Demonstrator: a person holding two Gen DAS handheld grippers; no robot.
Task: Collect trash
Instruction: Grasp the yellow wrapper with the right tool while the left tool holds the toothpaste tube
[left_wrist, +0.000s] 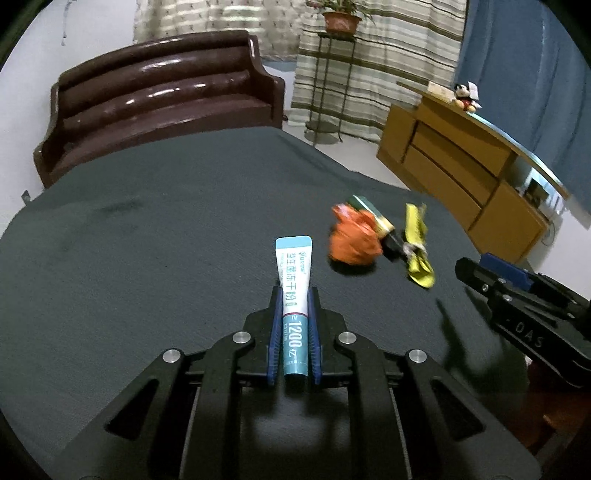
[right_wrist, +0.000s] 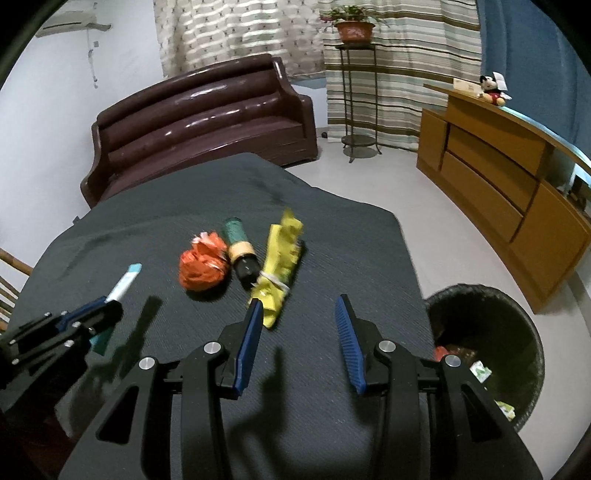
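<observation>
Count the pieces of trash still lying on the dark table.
3, clustered together: an orange crumpled bag on the left, a green-and-black roll in the middle, a yellow wrapper on the right. A fourth piece, the white sachet, is held in the left tool.

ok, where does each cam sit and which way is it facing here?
Left wrist: on the left gripper, angled down over the grey table toward the sofa; its own fingers clamp a sachet; right gripper at the right edge.
Right wrist: on the right gripper, same heading; open jaws, trash bin at right.
Shared: orange wrapper, yellow wrapper, sofa, sachet.
</observation>
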